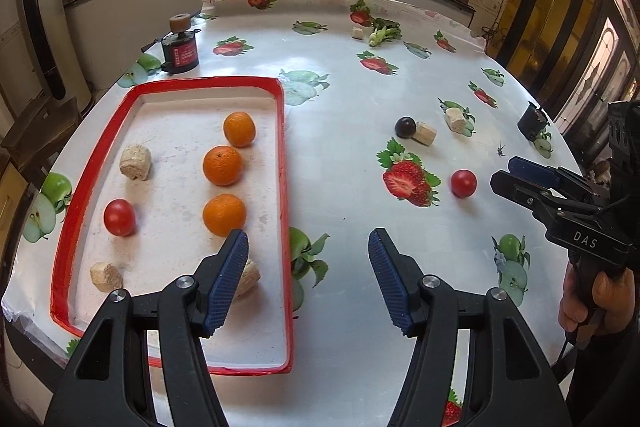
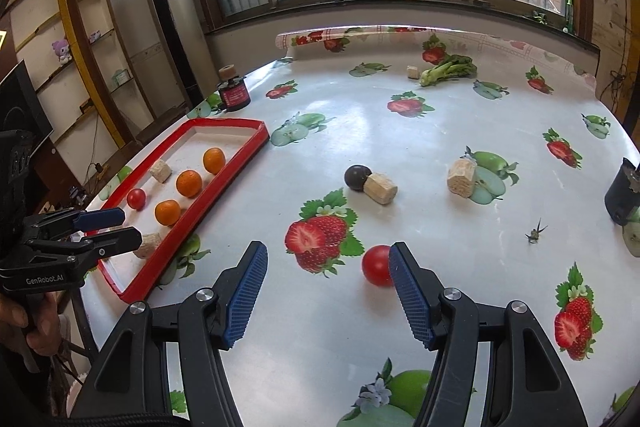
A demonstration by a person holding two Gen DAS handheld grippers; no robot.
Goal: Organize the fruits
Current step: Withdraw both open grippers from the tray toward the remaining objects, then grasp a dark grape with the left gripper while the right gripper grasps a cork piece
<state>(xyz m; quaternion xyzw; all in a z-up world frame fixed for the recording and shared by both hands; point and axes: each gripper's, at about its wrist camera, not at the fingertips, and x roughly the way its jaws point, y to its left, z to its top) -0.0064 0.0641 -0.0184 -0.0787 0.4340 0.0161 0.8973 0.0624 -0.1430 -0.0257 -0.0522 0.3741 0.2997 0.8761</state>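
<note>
A red-rimmed white tray lies at the left of the table, holding three oranges, a red tomato and several cork-like blocks. My left gripper hangs open over the tray's right rim, with nothing between its fingers. A second tomato rests on the tablecloth. My right gripper is open just short of it, and its right fingertip covers the tomato's edge. A dark plum lies farther back against a cork block.
The table has a fruit-print cloth. Another cork block lies right of the plum. Leafy greens sit at the far edge. A black jar with a red label stands behind the tray. A black cylinder is at the right edge.
</note>
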